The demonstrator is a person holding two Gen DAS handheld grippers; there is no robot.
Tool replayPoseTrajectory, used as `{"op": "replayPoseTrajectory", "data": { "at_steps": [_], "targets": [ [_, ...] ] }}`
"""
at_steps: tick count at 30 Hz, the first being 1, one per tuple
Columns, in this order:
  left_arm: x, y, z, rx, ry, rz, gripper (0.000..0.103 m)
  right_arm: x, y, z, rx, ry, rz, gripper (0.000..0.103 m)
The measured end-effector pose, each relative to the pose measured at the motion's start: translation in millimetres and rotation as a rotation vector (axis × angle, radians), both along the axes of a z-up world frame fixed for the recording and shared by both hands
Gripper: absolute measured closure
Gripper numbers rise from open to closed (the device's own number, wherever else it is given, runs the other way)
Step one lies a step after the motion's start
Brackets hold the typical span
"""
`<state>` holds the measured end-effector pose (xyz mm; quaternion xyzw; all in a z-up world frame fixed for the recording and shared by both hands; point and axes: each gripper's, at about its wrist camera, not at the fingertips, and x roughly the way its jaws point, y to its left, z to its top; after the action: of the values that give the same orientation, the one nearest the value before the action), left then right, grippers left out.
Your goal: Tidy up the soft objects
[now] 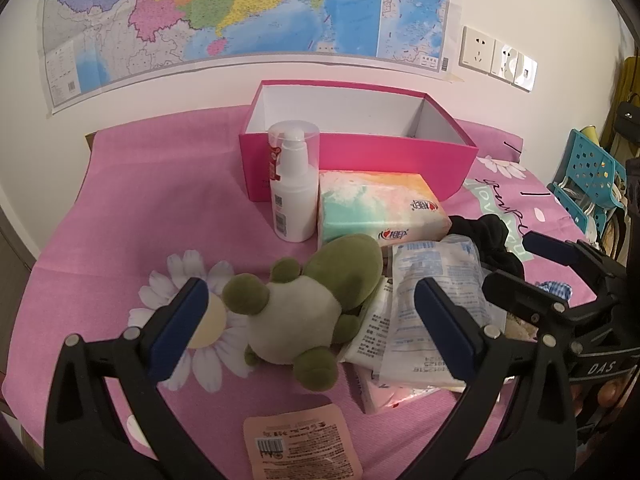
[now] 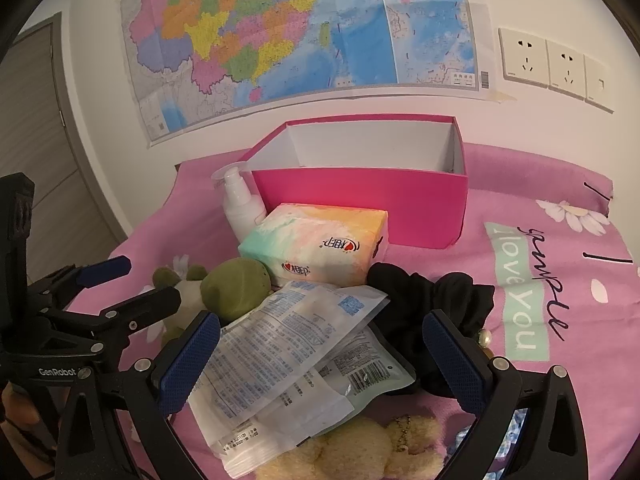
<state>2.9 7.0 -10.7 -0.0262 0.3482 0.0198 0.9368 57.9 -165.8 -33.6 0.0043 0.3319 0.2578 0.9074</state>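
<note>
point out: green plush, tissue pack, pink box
green plush point(image 1: 304, 304): left wrist view, on its pale belly.
tissue pack point(image 2: 320, 240): right wrist view, on its top face.
pink box point(image 1: 360, 160): left wrist view, on its front wall.

Between the spread fingers of the left claw point(image 1: 312, 316) lies a plush frog point(image 1: 308, 304), on the bedsheet point(image 1: 160, 200). Beyond it stand a pump bottle point(image 1: 291, 184) and, to the bottle's right, a tissue pack point(image 1: 380, 208) — both in front of an open box point(image 1: 360, 152) set against the wall. Right of the frog a heap of plastic packets point(image 1: 432, 304) lies; behind the heap sits a scrunchie point(image 1: 492, 236). A flat sachet point(image 1: 300, 444) lies nearest, below the frog.

The right claw point(image 2: 320, 356) straddles the packets point(image 2: 292, 356) — a plush bear point(image 2: 352, 452) lies under their near edge.
</note>
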Motion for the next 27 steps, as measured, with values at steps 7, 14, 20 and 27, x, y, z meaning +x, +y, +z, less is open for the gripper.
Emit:
{"op": "replayPoseTrajectory", "data": {
  "at_steps": [7,14,20,27],
  "targets": [
    [0,0,0,0.001,0.002,0.0,0.0,0,4,0,0.0,-0.002,0.017,0.0],
    [3,3,-1,0.0,0.008,0.003,0.0,4,8,-1,0.005,0.019,0.04,0.0],
    [6,5,-4,-0.002,0.017,0.005,0.0,8,11,-2,0.006,0.032,0.057,0.0],
    [9,10,-8,-0.003,0.025,0.007,0.0,14,16,-1,0.016,0.045,0.084,0.002]
  ]
}}
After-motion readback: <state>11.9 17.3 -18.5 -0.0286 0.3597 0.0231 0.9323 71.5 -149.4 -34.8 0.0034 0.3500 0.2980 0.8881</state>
